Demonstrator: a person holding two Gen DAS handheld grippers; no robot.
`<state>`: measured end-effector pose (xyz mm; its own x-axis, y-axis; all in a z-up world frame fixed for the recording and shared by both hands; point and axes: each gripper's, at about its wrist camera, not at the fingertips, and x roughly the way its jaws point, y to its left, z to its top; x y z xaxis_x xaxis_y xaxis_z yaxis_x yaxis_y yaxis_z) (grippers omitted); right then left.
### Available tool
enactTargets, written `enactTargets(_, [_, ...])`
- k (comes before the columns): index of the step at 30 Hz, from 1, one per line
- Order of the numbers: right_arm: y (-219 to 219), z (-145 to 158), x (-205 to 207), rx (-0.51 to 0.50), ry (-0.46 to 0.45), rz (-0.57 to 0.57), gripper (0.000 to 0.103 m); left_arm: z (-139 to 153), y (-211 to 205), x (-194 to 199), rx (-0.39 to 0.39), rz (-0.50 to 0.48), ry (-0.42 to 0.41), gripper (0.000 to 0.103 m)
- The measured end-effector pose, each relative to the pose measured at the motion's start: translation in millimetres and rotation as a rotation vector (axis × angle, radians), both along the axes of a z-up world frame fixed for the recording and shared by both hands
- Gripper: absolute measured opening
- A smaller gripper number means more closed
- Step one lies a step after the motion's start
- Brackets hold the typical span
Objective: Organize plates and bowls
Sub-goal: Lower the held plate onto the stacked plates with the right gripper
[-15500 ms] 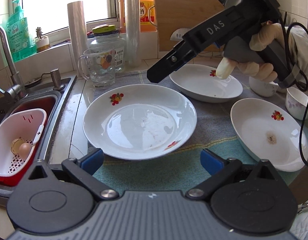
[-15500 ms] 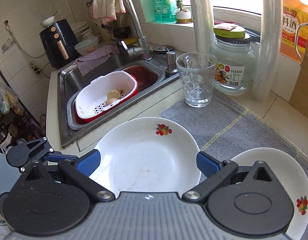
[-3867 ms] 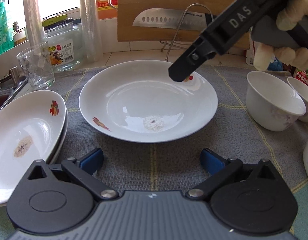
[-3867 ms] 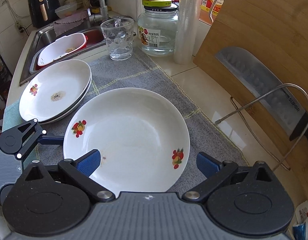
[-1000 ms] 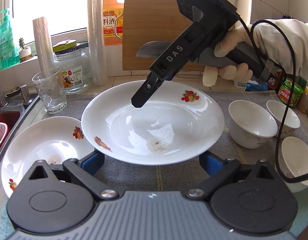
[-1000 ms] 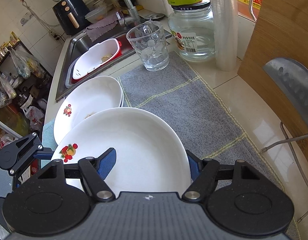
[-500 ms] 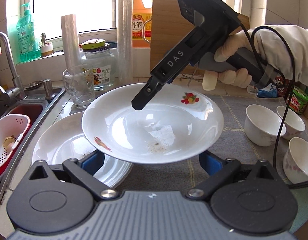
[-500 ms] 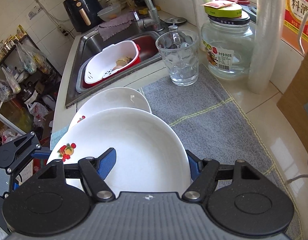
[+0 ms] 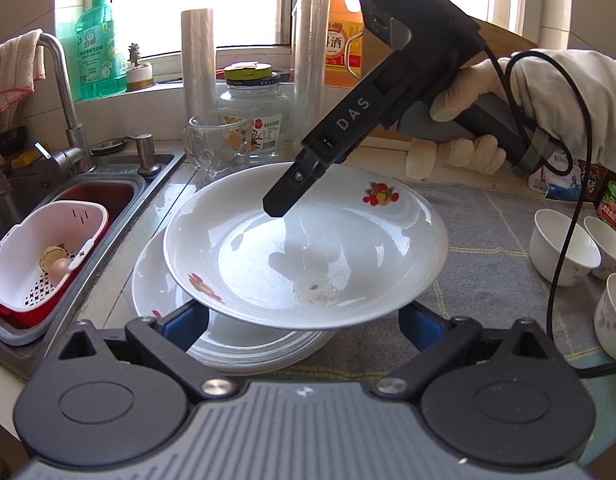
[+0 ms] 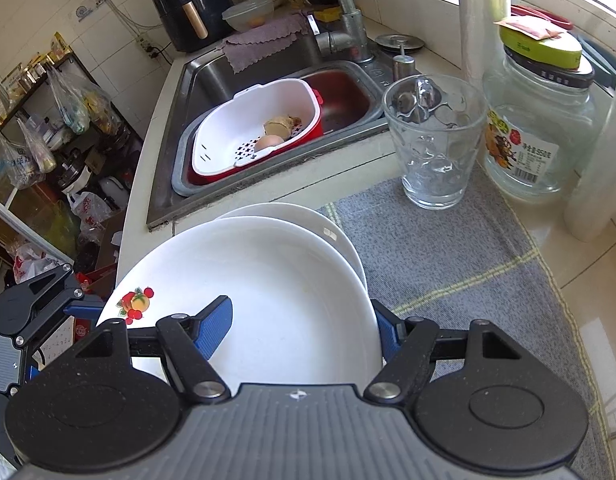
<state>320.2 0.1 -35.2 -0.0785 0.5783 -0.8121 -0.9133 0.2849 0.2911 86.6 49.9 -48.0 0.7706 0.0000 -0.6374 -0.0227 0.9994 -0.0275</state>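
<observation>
A white plate with fruit prints (image 9: 308, 252) hangs tilted just above a stack of similar plates (image 9: 236, 344) on the grey mat. My right gripper (image 9: 280, 208) is shut on its far rim: one blue pad (image 10: 216, 328) lies inside the plate (image 10: 268, 280), the other outside the rim. My left gripper (image 9: 302, 320) is open, its two blue pads (image 9: 184, 320) spread wide under the plate's near rim. The stack (image 10: 308, 220) peeks out beyond the held plate. Three small white bowls (image 9: 564, 248) stand at the right.
The sink (image 9: 120, 188) lies left of the stack, with a white colander (image 10: 260, 128) in a red basin. A glass mug (image 10: 432, 140), a jar (image 10: 536, 120) and tall film rolls (image 9: 312, 60) stand behind. A gloved hand (image 9: 468, 120) and cable hang over the mat.
Both grippers have carried the plate leftward, from beside the stack to over it. The sink has come into view and the bowls have slid to the right edge.
</observation>
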Motion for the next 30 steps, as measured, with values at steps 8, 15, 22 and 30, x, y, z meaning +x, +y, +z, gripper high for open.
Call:
enactTargets(8, [18,-9,-3,-0.004,0.021,0.007,0.078,-3,14,-2,-0.011,0.015,0.025,0.1])
enactTargets(15, [24,-17,-5,-0.011,0.036,-0.002,0.078,-4,18,-3,-0.011,0.02,0.038,0.1])
enactTargets(22, [27,-25,-8,-0.021,0.039,-0.01,0.078,-6,22,-5,-0.013,0.025,0.049,0.1])
enactTargets(30, [28,-30,-9,-0.028,0.04,-0.019,0.078,-8,24,-6,-0.008,0.039,0.056,0.1])
